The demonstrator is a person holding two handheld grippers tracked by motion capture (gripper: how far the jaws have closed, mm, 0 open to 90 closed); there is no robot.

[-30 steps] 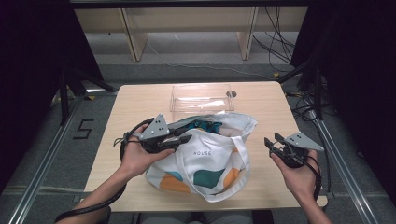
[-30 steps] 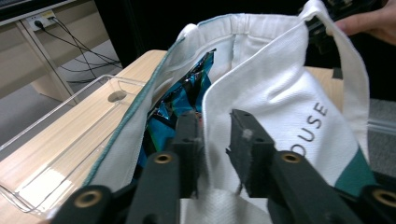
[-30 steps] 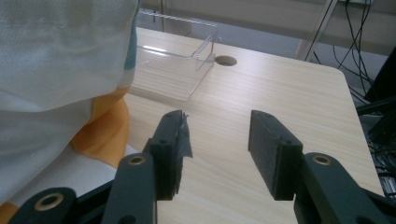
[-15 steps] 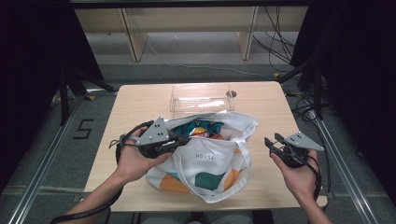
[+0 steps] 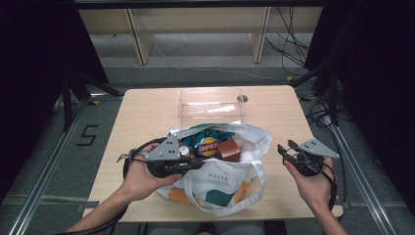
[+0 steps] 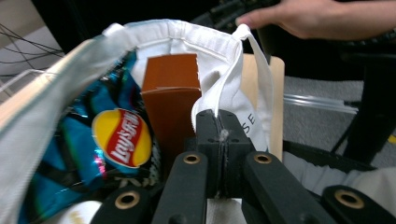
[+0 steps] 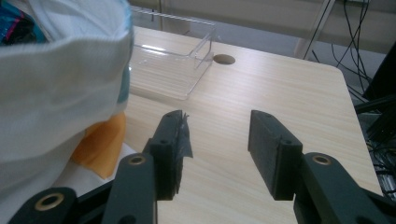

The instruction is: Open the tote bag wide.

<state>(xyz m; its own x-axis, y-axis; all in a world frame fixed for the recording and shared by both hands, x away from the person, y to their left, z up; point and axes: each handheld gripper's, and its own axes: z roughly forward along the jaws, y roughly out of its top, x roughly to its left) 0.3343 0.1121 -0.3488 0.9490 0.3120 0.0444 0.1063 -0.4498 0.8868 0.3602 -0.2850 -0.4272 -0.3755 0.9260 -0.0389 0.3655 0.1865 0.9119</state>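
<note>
Wooden surface (image 5: 147, 112) holds a white bag (image 5: 230, 181) near its front edge. Left gripper (image 6: 219, 135) jaws pinch the bag's rim tight; right gripper (image 7: 217, 140) jaws gape, holding nothing.

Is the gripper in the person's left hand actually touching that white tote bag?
Touching. In the left gripper view the left gripper has its jaws shut together on the rim of the white tote bag, and the cloth runs straight down into the seam between the pads.
</note>
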